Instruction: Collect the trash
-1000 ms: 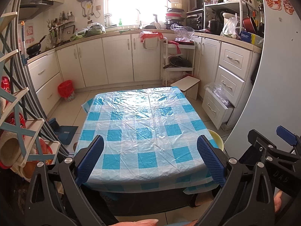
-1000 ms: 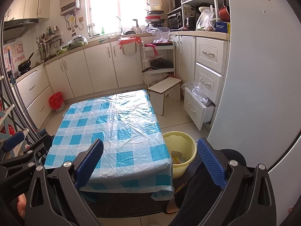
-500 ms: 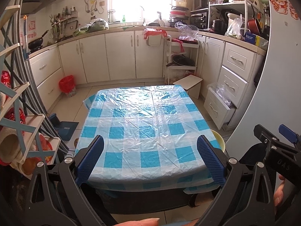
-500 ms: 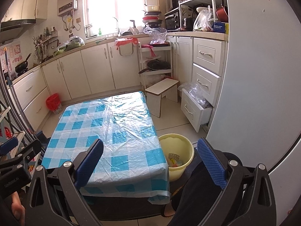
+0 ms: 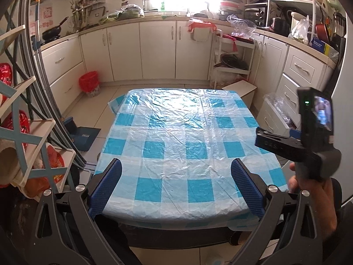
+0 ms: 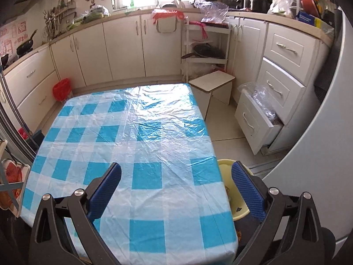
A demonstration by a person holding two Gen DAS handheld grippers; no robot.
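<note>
We hold both the left gripper [image 5: 175, 185] and right gripper [image 6: 176, 187] with jaws wide, empty, over the blue-and-white checked plastic-covered table [image 6: 136, 137]; the round yellow plastic trash bucket [image 6: 229, 190] sits on the floor just beside its right edge.

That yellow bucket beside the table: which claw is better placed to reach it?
Probably the right claw: the yellow bucket sits just by its right finger, at the table corner. From the left claw the bucket isn't visible. Both are open and empty.
</note>
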